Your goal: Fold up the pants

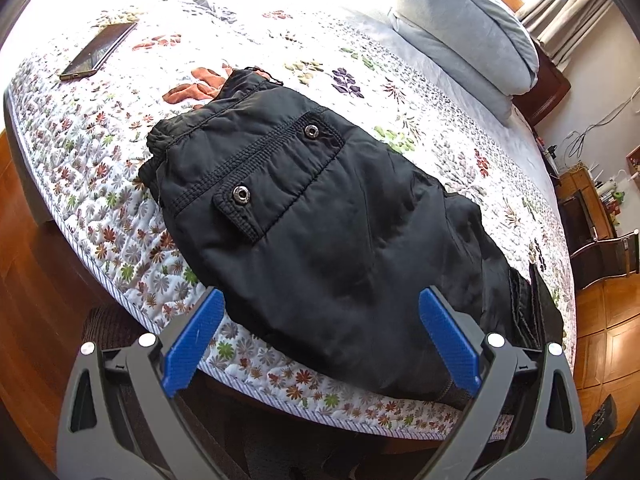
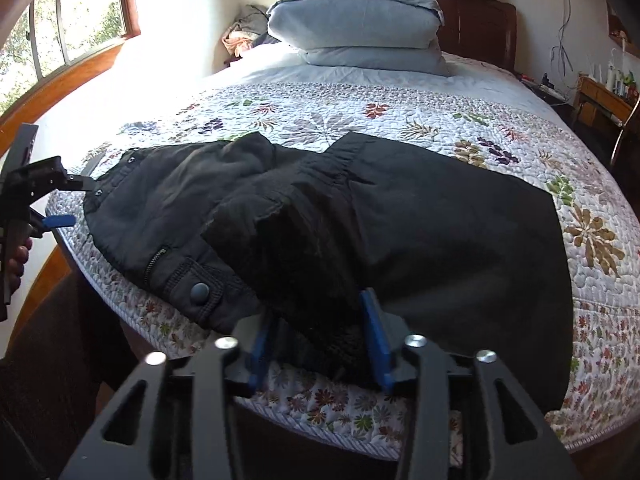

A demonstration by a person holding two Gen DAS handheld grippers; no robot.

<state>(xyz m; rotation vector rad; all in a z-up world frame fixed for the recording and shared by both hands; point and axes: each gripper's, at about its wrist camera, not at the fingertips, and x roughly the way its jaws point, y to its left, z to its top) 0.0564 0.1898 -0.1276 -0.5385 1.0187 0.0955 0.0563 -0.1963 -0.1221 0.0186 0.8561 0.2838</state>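
No words or labels can be read on anything here. A dark phone point(image 1: 98, 51) lies on the left of the flowery quilt point(image 1: 100, 184), and its screen shows nothing clear. The black pants point(image 1: 304, 216) lie folded near the bed's front edge, with two metal snaps on a pocket flap. The left gripper point(image 1: 320, 344) hangs wide open just over the pants, holding nothing. The right gripper point(image 2: 318, 334) is open too. A fold of the pants sits between its blue pads, but I cannot tell if the pads touch it. Blue pillows point(image 2: 360, 24) are stacked at the far end. The shelf point(image 2: 608, 92) on the right is too small to make out.
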